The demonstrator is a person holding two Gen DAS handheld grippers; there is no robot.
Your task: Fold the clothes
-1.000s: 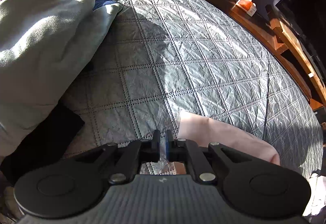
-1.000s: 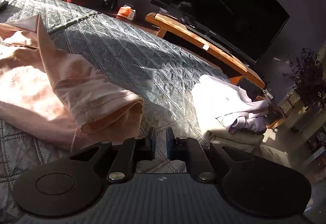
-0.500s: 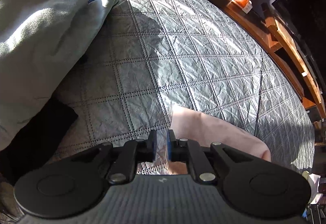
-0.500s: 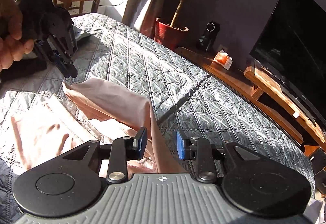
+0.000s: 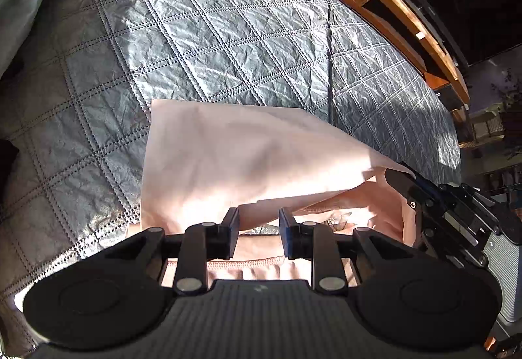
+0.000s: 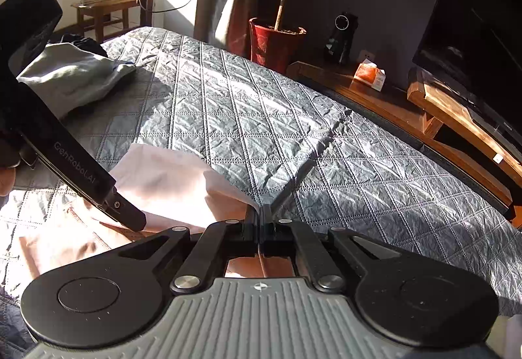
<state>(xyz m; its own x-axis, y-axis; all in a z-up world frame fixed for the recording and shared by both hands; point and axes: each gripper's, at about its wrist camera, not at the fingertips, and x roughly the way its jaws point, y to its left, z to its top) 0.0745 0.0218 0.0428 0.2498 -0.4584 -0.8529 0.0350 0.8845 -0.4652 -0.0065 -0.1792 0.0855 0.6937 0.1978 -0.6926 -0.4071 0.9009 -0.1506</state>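
Pink cotton, a garment [image 5: 248, 157], is spread on the grey quilted bedspread [image 5: 228, 33], with one flap lifted and carried over the rest, so that a fold is being laid. In the left wrist view the garment fills the middle and the lower half, from about 9 o'clock across to 3 o'clock.

The right gripper [image 6: 261, 212] is seen clamped on a thin edge of the pink cloth; a sliver of fabric runs down between its closed jaws, which have just been closing. The edge is judged to be pinched so that the flap can be drawn across and kept taut. In the left wrist view the same tool enters at 3 o'clock, its tip buried in the raised fold.

The left gripper [image 5: 257, 225] is held narrowly parted, its jaws having just been opening. Cloth lies under and between the fingers, but no pressing by the pads [image 5: 232, 228] can be made out, so nothing is taken to be gripped. It is probably kept low over the hem at 6 o'clock to steady the lower layer or to take a fresh hold.

A grey garment [image 6: 75, 78] is left at 10 o'clock in the right wrist view, well apart, presumably waiting its turn. The fold looks only partly done.
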